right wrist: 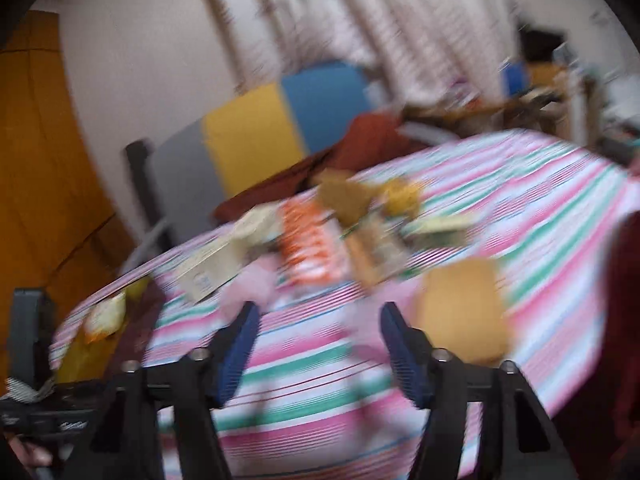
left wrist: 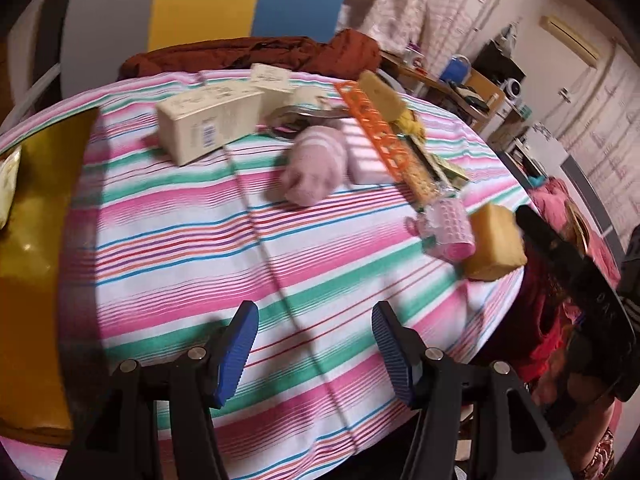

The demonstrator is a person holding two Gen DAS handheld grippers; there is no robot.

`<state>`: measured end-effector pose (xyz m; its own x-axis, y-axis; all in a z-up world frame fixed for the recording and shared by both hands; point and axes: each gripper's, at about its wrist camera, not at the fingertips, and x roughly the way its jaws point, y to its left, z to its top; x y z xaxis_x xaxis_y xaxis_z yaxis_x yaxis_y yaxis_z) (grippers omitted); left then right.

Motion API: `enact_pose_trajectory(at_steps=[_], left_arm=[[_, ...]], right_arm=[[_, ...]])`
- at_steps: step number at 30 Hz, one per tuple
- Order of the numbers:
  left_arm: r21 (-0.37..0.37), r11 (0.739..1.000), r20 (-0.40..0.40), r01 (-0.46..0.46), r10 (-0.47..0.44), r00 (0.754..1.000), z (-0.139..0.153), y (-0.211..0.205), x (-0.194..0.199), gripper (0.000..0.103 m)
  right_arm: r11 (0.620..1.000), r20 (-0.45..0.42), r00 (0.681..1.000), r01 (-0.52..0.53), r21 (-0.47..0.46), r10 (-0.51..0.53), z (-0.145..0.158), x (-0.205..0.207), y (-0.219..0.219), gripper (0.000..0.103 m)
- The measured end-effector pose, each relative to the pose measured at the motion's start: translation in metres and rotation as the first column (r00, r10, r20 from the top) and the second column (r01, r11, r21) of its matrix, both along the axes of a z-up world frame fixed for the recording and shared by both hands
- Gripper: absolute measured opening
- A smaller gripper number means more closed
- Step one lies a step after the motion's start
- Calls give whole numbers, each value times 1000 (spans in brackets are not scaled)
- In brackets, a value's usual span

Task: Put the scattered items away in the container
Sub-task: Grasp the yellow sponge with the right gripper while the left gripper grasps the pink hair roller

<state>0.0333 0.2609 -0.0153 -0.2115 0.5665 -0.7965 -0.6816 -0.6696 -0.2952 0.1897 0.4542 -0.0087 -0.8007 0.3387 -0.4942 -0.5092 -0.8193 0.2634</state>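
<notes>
Left gripper (left wrist: 316, 354) jaws apart, nothing between, above striped tablecloth (left wrist: 200, 240). Right gripper (right wrist: 316, 354) likewise apart and empty (view heavily blurred). Beyond left gripper: cream box (left wrist: 208, 120), pink sock (left wrist: 316, 168), orange basket (left wrist: 372, 124), yellow sponge (left wrist: 496, 242) nearer cloth's edge

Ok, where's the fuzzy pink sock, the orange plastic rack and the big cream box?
Fuzzy pink striped sock (left wrist: 314, 166): left wrist view, middle of its bundled body.
Orange plastic lattice rack (left wrist: 370, 120): left wrist view, middle of its long slatted side.
Big cream cardboard box (left wrist: 206, 120): left wrist view, its front face.
</notes>
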Motion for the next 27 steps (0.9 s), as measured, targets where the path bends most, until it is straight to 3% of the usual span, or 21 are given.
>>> enact_pose_trajectory(at_steps=[1,4,10,13,19,27], left_arm=[[1,1000,-3,15,-15,1000,1,6,2,60],[8,998,-10,56,-56,998,4,22,9,60],[16,995,-15,102,-102,995,10,45,16,60],[37,992,-10,117,-117,993,14,58,15,61],[118,974,14,194,-197,980,14,98,14,63],[57,965,36,256,-258,965,-5,151,15,63]], right_arm=[[999,4,999,48,21,-48,1,5,5,81],[993,82,990,115,34,-118,-8,7,22,83],[991,168,980,121,-57,-110,-40,-6,44,83],[987,189,974,142,-74,-126,-49,-5,53,70],[990,164,981,115,-85,-100,-53,1,55,68],[986,142,986,104,-132,-85,-54,10,60,66]])
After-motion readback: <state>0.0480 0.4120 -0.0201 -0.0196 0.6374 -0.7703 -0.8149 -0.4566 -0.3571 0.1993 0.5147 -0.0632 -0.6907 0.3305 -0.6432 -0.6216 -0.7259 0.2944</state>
